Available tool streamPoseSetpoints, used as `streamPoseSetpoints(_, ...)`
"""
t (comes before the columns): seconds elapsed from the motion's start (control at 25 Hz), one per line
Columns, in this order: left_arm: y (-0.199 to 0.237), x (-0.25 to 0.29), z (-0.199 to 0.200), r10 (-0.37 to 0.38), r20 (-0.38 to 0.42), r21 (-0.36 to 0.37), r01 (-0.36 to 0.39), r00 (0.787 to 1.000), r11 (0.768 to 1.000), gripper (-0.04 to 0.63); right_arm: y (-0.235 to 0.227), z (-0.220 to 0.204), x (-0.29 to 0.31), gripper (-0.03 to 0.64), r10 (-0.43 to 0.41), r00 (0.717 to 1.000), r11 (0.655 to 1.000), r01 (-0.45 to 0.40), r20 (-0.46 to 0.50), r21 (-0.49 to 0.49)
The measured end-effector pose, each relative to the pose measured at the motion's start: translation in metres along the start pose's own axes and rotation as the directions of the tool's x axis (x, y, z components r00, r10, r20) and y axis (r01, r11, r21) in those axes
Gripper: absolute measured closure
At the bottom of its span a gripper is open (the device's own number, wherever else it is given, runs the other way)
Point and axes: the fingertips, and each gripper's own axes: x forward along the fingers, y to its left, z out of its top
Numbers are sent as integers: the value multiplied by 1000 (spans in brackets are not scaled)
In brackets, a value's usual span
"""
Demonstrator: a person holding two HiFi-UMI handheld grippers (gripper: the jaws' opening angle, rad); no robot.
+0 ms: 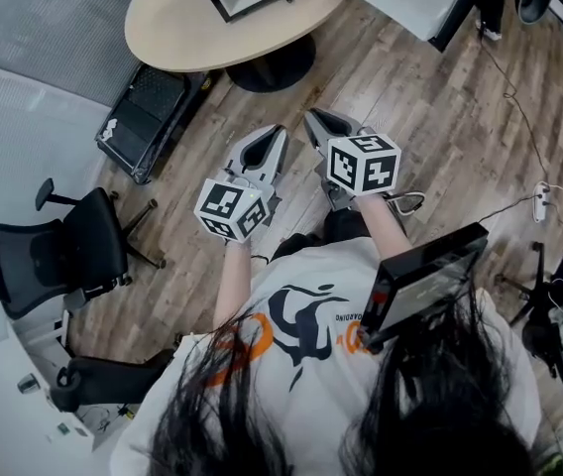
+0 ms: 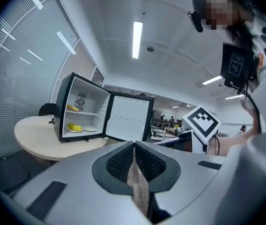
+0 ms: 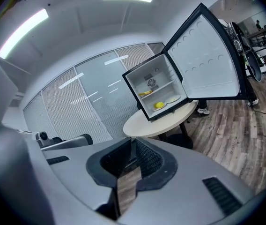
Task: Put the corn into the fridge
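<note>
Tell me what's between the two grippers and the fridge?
Just wood floor, then the round table the fridge sits on. The head view shows it.

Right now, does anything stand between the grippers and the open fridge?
Nothing visible does. The fridge sits on the table, door swung wide; only floor lies between it and the left gripper and right gripper, both shut.

two tools, left tool (image 1: pixel 279 130) and right tool (image 1: pixel 311 117), one fridge (image 2: pixel 63 108), one table (image 2: pixel 34 131), two plates (image 2: pixel 90 129)
</note>
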Motion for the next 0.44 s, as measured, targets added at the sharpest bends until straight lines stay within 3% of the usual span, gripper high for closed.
streamPoseSetpoints(0.44,23,-1,-1,27,6,-15,-27,1000,1000,584,4,-4,21,574,14,1000,1000,-14,-25,-1)
